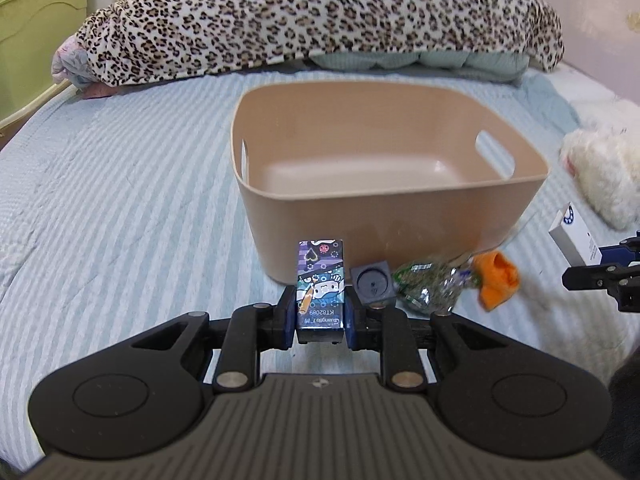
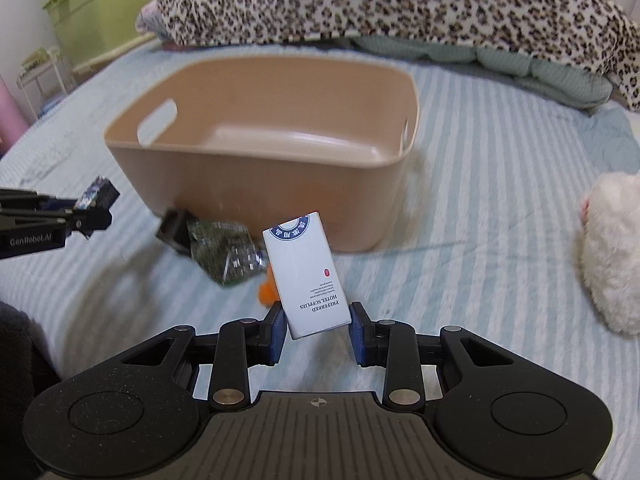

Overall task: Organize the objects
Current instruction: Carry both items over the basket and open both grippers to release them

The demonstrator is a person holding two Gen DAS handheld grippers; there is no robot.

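A tan plastic basket [image 1: 392, 216] with cut-out handles stands on the striped bed; it also shows in the right wrist view [image 2: 256, 184]. My left gripper [image 1: 321, 314] is shut on a small cartoon-printed box [image 1: 321, 284], held before the basket's near wall. My right gripper [image 2: 318, 330] holds a white hotel-supplies box [image 2: 306, 272], tilted, with the pads at its lower end. On the bed by the basket lie a dark cube [image 1: 373, 282], a shiny green packet [image 1: 430, 284] and an orange item [image 1: 498, 276].
A leopard-print blanket [image 1: 320, 12] is heaped at the far end of the bed. A white fluffy toy [image 2: 612, 256] lies on the right. A green cabinet [image 1: 36, 40] stands past the left bed edge.
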